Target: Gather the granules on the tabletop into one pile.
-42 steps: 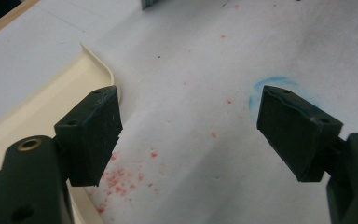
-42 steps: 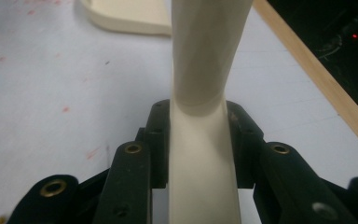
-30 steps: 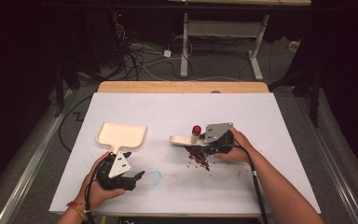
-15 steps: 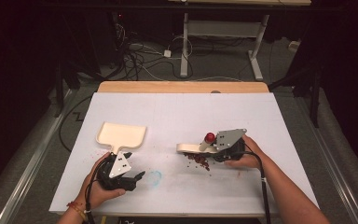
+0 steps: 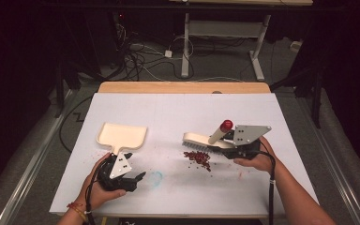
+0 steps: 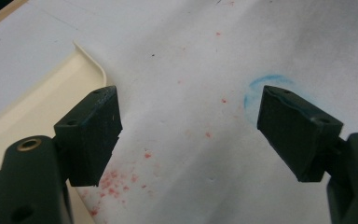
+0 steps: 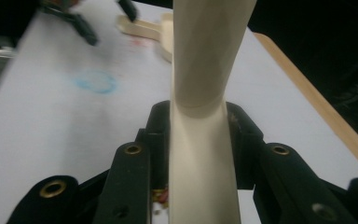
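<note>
From the high view, a white table (image 5: 178, 117) holds a cream dustpan (image 5: 122, 136) at the left and a small pile of red crumbs (image 5: 198, 159) near the middle; the right gripper (image 5: 229, 149) holds a cream brush (image 5: 205, 140) just above the crumbs, while the left gripper (image 5: 132, 180) rests near the dustpan's handle. The left gripper view shows its jaws spread wide over bare table with nothing between them, the dustpan (image 6: 32, 112) beside the left jaw and a faint blue ring (image 6: 265, 91) by the right. The right gripper view shows its jaws clamped tight on the brush handle (image 7: 205, 93).

On my white table (image 5: 178, 112), the cream plastic dustpan (image 5: 121, 136) lies left; the cream bristle brush (image 5: 206, 140) sits right, just behind the scattered dark red crumbs (image 5: 197, 159).
</note>
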### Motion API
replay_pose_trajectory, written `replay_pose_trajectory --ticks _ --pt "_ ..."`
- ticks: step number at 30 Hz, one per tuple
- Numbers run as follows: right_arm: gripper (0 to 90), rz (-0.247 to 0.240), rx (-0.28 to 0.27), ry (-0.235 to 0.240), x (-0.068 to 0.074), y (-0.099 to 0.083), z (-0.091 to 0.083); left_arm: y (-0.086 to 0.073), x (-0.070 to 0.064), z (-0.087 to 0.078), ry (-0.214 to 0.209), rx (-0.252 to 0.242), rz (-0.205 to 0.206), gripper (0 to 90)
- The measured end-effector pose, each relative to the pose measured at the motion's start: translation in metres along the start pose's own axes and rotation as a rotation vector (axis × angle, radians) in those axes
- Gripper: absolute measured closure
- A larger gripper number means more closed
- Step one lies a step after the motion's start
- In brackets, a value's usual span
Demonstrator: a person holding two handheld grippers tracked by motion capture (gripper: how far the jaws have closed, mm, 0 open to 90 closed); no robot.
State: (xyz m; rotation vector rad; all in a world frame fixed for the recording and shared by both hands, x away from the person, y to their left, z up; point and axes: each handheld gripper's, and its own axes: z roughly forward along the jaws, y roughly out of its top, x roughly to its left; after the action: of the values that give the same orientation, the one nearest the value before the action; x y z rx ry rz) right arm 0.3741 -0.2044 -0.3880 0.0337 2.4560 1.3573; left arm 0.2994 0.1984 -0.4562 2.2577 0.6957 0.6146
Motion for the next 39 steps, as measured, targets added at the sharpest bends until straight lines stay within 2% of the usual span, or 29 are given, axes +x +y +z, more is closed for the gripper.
replay_pose_trajectory --ticks 3,4,5,6,7,9,11,12,15,17,18,22,28,30,31,37,39 --pt "67.4 0.004 -0.005 0.096 0.015 0.005 -0.01 0.0 0.0 0.0 0.002 0.0 0.001 21.1" --pt "67.4 -0.005 0.008 0.174 0.026 0.007 -0.013 0.0 0.0 0.0 0.002 0.0 0.001 21.1" --pt "67.4 -0.005 0.008 0.174 0.026 0.007 -0.013 0.001 0.0 0.0 0.001 0.0 0.002 21.1" --pt "67.5 -0.014 0.023 0.245 0.034 0.006 -0.013 0.001 -0.001 0.0 0.001 0.001 0.002 21.1" --pt "67.5 -0.014 0.023 0.245 0.034 0.006 -0.013 0.001 -0.001 0.0 0.001 0.002 0.003 21.1" --pt "67.4 -0.023 0.053 0.309 0.038 0.003 -0.009 0.002 -0.001 0.001 -0.001 0.005 0.006 21.1" --pt "67.4 -0.022 0.115 0.352 0.037 -0.003 0.002 0.002 -0.002 0.002 -0.004 0.002 0.004 21.1" --pt "67.4 -0.022 0.115 0.352 0.037 -0.003 0.002 0.002 -0.002 0.001 -0.008 0.0 0.002 21.1" --pt "67.5 -0.009 0.162 0.347 0.032 -0.008 0.017 0.004 -0.002 0.001 -0.018 -0.012 -0.004 21.1" --pt "67.4 0.011 0.143 0.352 0.021 -0.009 0.029 0.005 -0.004 0.001 -0.03 -0.013 -0.011 21.1" --pt "67.4 0.011 0.143 0.352 0.021 -0.009 0.029 0.005 -0.005 0.0 -0.033 -0.014 -0.008 21.1" --pt "67.3 0.025 0.139 0.358 0.005 -0.009 0.042 0.007 -0.007 -0.001 -0.043 -0.025 0.001 21.1" --pt "67.1 0.028 0.139 0.35 -0.005 -0.006 0.054 0.006 -0.007 -0.001 -0.048 -0.023 0.003 21.1" --pt "67.3 0.033 0.132 0.337 -0.006 -0.006 0.054 0.006 -0.006 -0.002 -0.049 -0.028 -0.001 21.1" --pt "67.4 0.038 0.137 0.302 -0.008 -0.005 0.052 0.006 -0.006 -0.002 -0.048 -0.03 -0.002 21.1" --pt "67.4 0.065 0.115 0.267 -0.007 -0.004 0.044 0.007 -0.007 -0.002 -0.044 -0.028 0.004 21.1" --pt "67.4 0.083 0.115 0.207 -0.005 -0.001 0.038 0.007 -0.007 -0.003 -0.04 -0.029 0.005 21.1"
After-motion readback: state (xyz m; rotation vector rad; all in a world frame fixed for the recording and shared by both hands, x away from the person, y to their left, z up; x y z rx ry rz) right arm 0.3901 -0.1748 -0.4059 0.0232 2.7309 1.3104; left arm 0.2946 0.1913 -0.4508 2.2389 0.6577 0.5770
